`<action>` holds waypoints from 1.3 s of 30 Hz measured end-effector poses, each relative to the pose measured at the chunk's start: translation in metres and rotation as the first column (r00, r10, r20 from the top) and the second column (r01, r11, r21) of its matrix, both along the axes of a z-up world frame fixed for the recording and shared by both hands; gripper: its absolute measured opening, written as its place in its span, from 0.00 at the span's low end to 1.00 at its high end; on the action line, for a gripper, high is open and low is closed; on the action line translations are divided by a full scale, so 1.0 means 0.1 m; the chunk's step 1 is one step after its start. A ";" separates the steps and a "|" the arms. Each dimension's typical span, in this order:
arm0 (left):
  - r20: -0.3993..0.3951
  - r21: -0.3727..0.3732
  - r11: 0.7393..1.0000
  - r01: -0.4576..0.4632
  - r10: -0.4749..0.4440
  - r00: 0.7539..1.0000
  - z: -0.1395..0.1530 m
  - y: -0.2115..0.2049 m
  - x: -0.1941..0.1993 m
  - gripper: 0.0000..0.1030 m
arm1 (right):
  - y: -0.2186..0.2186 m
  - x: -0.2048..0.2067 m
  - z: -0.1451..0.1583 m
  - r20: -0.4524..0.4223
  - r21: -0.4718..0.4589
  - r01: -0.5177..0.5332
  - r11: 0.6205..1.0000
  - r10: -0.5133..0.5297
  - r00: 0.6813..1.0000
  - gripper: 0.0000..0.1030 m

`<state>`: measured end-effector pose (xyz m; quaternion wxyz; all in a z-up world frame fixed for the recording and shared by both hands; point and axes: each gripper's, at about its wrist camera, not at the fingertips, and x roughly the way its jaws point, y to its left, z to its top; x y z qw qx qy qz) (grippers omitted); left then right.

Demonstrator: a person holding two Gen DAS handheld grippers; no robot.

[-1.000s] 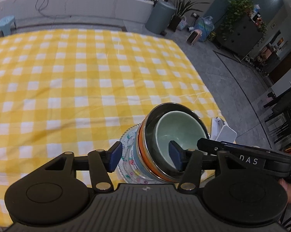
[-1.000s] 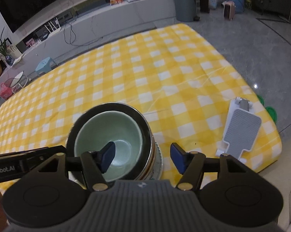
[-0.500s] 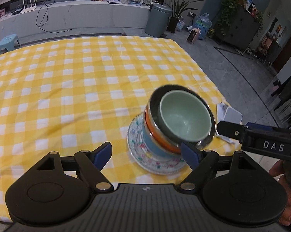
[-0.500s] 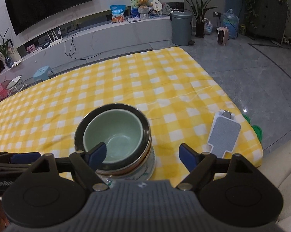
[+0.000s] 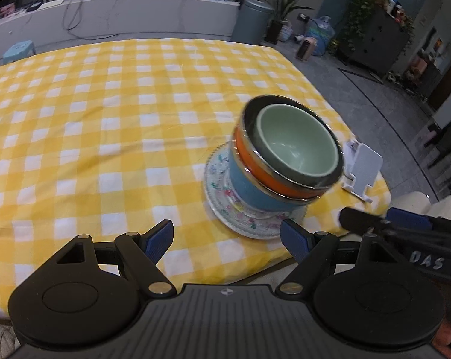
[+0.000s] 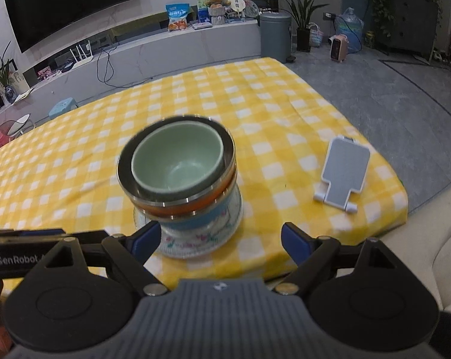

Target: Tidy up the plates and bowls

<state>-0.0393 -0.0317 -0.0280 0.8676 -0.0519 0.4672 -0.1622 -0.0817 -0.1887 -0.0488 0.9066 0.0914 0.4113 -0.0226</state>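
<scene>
Living room, dim evening light; low table under a yellow-and-white checked tablecloth [image 5: 105, 125], TV wall and grey bin behind. Near the table's front corner stands the stack: a pale green ceramic bowl [image 5: 297, 145] nested inside a dark steel-rimmed bowl with an orange band [image 5: 255, 161], that on a light blue bowl [image 5: 249, 188], all resting on a floral-patterned plate [image 5: 222, 206]. Stack looks upright and settled, no tool touching it. White and grey folding phone stand [image 6: 343, 176] lies on the cloth to the right of the stack, apart from it. Left gripper [image 5: 226, 236]: blue pads spread wide, nothing between them, stack ahead of it and off toward its right finger. Right gripper [image 6: 221, 237]: jaws opening, nothing pinched; its left pad overlaps the plate's near edge in its own view, though contact cannot be told. From this side the stack lies ahead and toward the left finger. So the stack sits between the two tools, just beyond both sets of tips; neither is clearly nearer. Stack has no long axis to speak of, round all the way up. Judgement: the stacking looks finished, and any further lift would want one tool on each side of the plate.
</scene>
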 end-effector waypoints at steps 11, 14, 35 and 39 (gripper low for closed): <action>-0.004 0.023 1.000 -0.010 0.010 1.000 -0.06 -0.02 -0.05 0.92 | 0.02 -0.06 -0.02 0.014 -0.015 0.014 1.000 -0.014 1.000 0.83; -0.006 0.023 1.000 -0.011 0.011 1.000 -0.06 -0.02 -0.05 0.92 | 0.00 -0.05 -0.03 0.011 -0.011 0.016 1.000 -0.015 1.000 0.83; -0.006 0.027 1.000 -0.011 0.012 1.000 -0.06 -0.03 -0.05 0.92 | -0.01 -0.05 -0.04 0.013 -0.008 0.017 1.000 -0.017 1.000 0.84; -0.006 0.027 1.000 -0.012 0.012 1.000 -0.06 -0.03 -0.05 0.92 | -0.01 -0.05 -0.04 0.014 -0.008 0.018 1.000 -0.018 1.000 0.84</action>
